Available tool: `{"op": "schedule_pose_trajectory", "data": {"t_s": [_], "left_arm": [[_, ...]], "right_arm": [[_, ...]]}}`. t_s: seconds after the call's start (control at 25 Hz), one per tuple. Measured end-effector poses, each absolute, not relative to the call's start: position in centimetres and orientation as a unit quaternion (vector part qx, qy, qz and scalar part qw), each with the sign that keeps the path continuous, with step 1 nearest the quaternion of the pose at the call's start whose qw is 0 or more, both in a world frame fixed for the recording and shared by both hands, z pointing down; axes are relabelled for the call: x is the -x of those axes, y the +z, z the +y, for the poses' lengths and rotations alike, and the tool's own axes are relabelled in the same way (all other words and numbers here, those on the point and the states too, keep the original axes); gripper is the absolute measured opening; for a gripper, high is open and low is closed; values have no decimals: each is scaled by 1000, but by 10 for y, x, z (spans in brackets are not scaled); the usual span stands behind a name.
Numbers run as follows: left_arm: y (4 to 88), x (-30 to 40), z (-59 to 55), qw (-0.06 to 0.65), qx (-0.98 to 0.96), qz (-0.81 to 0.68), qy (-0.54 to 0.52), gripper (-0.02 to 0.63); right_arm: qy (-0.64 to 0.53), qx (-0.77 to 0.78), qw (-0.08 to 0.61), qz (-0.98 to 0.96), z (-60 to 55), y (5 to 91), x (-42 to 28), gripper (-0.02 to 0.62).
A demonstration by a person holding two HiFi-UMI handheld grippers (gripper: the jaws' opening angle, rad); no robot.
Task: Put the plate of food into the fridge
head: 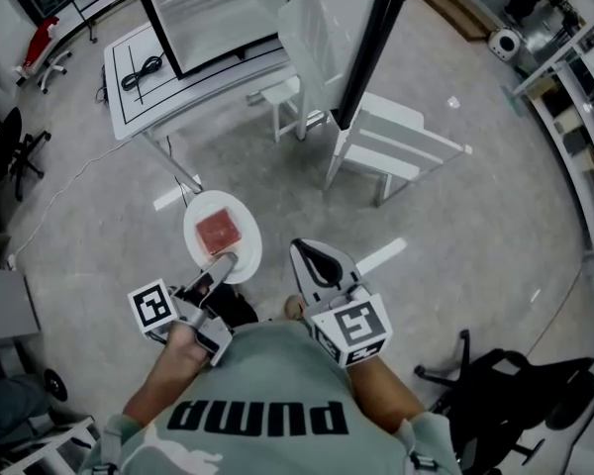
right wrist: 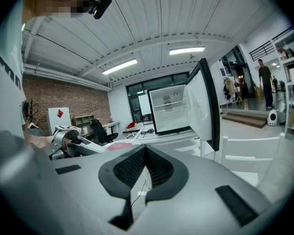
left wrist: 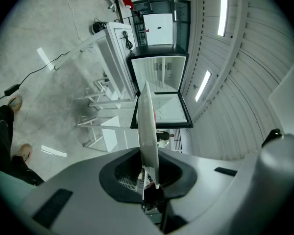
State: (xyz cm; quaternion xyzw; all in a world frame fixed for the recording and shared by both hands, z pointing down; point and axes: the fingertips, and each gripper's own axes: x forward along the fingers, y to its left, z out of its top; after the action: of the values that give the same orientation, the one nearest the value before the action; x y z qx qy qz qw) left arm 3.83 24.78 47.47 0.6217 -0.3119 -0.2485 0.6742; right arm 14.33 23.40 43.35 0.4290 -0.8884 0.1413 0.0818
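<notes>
Left gripper (head: 222, 261) is clamping the near rim of the white plate (head: 195, 236); its own view is showing the plate (left wrist: 147, 131) edge-on, pinched between the pads, with only a red sliver of the food (left wrist: 154, 115) peeking past. Head view is giving what that misses: the reddish square of food (head: 219, 232) sitting mid-plate, the plate level over the floor, ahead of the person. Right gripper (head: 305, 249) is riding just beside it, jaws closed on nothing, confirmed in its own view (right wrist: 144, 151). Farther out, a white chair (head: 396, 142) is standing beside the table (head: 129, 87). The fridge (right wrist: 169, 109) is standing open on it, well apart from the plate.
</notes>
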Motion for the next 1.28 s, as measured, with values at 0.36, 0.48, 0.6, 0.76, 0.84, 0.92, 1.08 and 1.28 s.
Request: {"op": "schedule_pose_trajectory", "data": {"t_s": [0.36,0.48,0.6,0.76,0.84,0.92,1.08,1.28], "left_arm": [[464,2,209,678,-632,-288,-240,51],[467,17,198,684,-629,-279,-240,51],[468,32,187,688,-629,-270,-241,51],[467,58,175,688,-634,-258,-240,51],[466,73,170,689,-635,-255,-239,51],[464,89,163,688,-638,-252,-238,51],[461,119,152,684,-645,-246,-235,51],[462,148,145,686,-645,-243,-231,51]], "right_arm": [[135,-455,78,-877,200,422,-100,5],[133,-462,83,-873,191,420,-85,5],[129,-470,89,-868,181,419,-69,5],[121,-481,90,-863,169,416,-44,5],[118,-486,88,-862,163,414,-29,5],[114,-490,85,-860,158,412,-12,5],[109,-497,80,-857,150,409,19,5],[108,-504,83,-853,145,407,47,5]]}}
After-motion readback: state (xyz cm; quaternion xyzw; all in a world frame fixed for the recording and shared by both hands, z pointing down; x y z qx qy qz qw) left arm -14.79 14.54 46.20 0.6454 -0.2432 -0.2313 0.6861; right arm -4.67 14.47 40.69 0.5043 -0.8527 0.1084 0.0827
